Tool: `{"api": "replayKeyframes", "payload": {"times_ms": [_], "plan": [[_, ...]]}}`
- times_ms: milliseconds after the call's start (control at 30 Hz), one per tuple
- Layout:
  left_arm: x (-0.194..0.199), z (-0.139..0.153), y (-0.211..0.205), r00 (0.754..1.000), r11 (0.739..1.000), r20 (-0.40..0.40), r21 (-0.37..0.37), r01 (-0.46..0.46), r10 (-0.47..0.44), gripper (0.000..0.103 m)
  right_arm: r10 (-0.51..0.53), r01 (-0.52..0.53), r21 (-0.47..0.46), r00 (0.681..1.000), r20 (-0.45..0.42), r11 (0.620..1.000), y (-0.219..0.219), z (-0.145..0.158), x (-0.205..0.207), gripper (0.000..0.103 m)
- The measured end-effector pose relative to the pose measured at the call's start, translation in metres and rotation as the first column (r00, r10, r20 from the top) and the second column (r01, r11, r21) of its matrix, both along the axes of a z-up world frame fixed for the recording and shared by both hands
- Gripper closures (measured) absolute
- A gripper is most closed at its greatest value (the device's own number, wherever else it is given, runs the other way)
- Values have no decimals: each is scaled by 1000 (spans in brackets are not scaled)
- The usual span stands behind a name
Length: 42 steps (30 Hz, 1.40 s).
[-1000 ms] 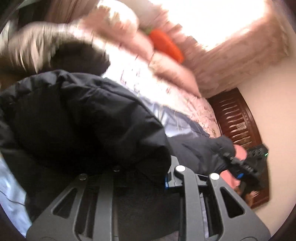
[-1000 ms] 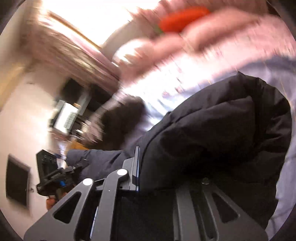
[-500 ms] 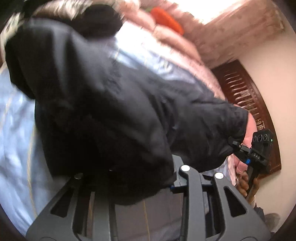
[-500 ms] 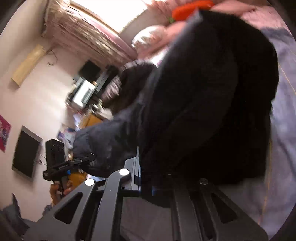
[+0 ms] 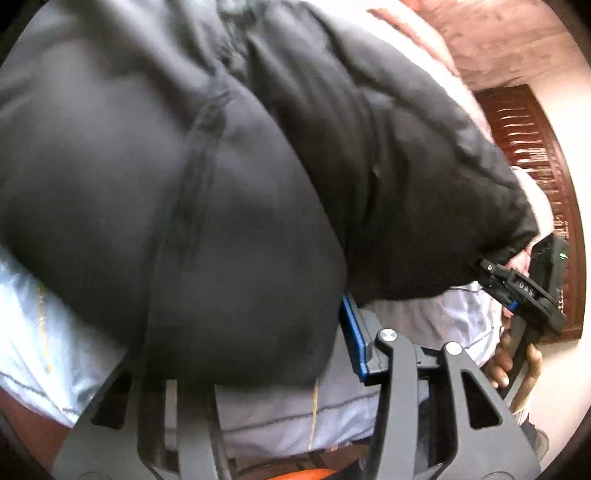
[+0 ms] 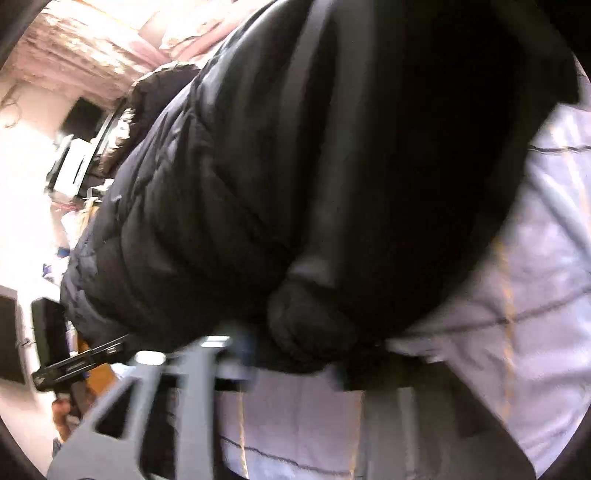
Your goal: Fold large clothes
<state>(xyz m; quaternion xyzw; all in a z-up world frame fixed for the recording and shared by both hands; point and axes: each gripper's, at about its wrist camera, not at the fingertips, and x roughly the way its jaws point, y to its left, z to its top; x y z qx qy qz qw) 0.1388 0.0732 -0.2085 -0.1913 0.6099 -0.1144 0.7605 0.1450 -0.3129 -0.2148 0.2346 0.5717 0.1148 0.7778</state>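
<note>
A big black puffer jacket (image 5: 229,177) fills the left wrist view, lying over a pale blue bedsheet (image 5: 280,417). My left gripper (image 5: 258,354) has the jacket's hem bulging between its fingers, one finger (image 5: 354,332) showing blue at the edge. My right gripper (image 5: 498,280) holds the far end of the jacket at the right. In the right wrist view the jacket (image 6: 295,177) hangs over my right gripper (image 6: 295,354), whose fingertips are blurred and partly buried. My left gripper (image 6: 107,349) shows at the lower left, on the jacket's edge.
A dark wooden headboard (image 5: 535,155) stands at the right. Pink bedding (image 5: 417,33) lies at the back. The bedsheet (image 6: 517,302) has thin grid lines. A room with shelves and a dark screen (image 6: 7,332) shows at the left.
Both grippers have carried the jacket down and toward the near bed edge. The jacket now fills both views and hides the pillows and orange toy.
</note>
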Motion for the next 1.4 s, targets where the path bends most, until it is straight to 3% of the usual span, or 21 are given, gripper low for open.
{"api": "replayKeyframes", "payload": {"times_ms": [33, 133, 233, 300, 333, 367, 433, 467, 533, 667, 767, 900, 1100, 1233, 1400], "plan": [[-16, 14, 3, 999, 999, 50, 46, -1, -2, 57, -29, 29, -30, 999, 23, 999, -8, 9, -13, 33], [-51, 56, 15, 975, 986, 221, 164, -44, 7, 58, -96, 109, -118, 990, 106, 987, -27, 28, -40, 37], [-52, 115, 22, 913, 967, 407, 230, -109, 7, 58, -110, 178, -188, 939, 325, 966, -33, 82, -55, 42], [-41, 153, 19, 858, 959, 513, 232, -162, 21, 44, -54, 163, -242, 914, 403, 957, -16, 111, -47, 42], [-27, 164, 19, 835, 947, 549, 245, -209, 43, 32, -12, 139, -277, 910, 414, 951, -3, 121, -35, 42], [-13, 166, 21, 833, 937, 550, 257, -237, 60, 31, 15, 117, -294, 912, 410, 949, 10, 122, -27, 42], [23, 151, 29, 867, 930, 478, 237, -282, 142, 35, 59, 62, -312, 930, 364, 948, 41, 115, 9, 43], [37, 133, 39, 885, 929, 418, 201, -312, 206, 49, 72, 44, -329, 941, 330, 943, 45, 104, 19, 42], [50, 96, 57, 905, 915, 308, 184, -360, 294, 62, 75, 25, -356, 961, 265, 934, 49, 80, 37, 42], [59, 37, 70, 938, 907, 158, 250, -339, 307, 66, 57, 9, -361, 984, 171, 932, 42, 34, 53, 43], [65, 21, 49, 960, 881, 136, 382, -278, 244, 65, 33, 0, -333, 995, 92, 943, 39, 4, 56, 43], [70, 3, 41, 965, 871, 84, 418, -260, 248, 65, 60, -21, -430, 995, 77, 903, 56, -15, 66, 42], [74, -15, 47, 963, 894, 21, 365, -259, 270, 65, 75, -70, -398, 997, -4, 915, 51, -37, 83, 40], [74, -23, 51, 963, 905, -15, 348, -246, 268, 65, 91, -97, -420, 995, -33, 902, 55, -44, 88, 38], [77, -32, 48, 967, 903, -27, 364, -228, 255, 65, 90, -106, -407, 994, -59, 907, 55, -52, 95, 37]]}}
